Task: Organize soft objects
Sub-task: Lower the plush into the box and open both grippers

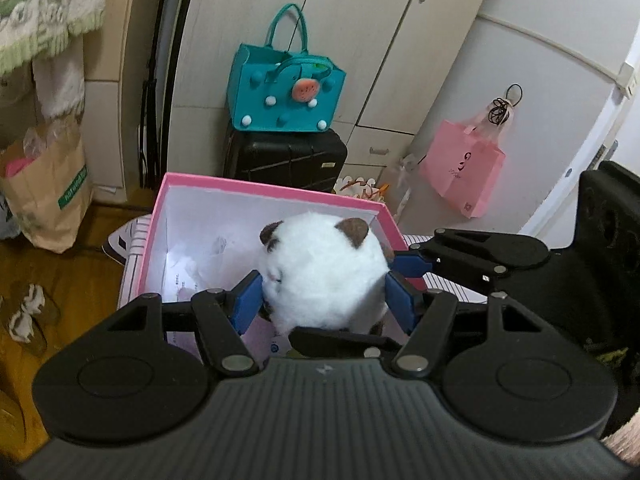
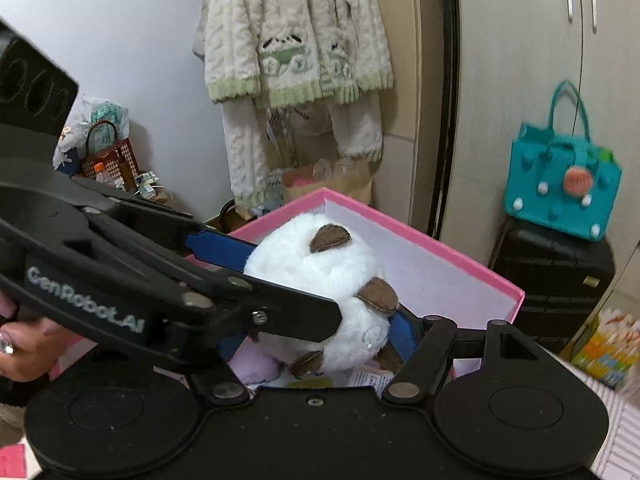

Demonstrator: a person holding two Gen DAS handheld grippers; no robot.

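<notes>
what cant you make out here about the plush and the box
- Plush toy face: turned away in the left wrist view; covered by the left gripper in the right wrist view.
- Pink box floor: hidden by the plush and both grippers.
- Right gripper left finger: behind the left gripper's arm.

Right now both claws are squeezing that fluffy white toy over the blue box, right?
Not quite: the box is pink, not blue, as the left wrist view shows. Both the left claw and the right claw do grip the white plush toy over it.
</notes>
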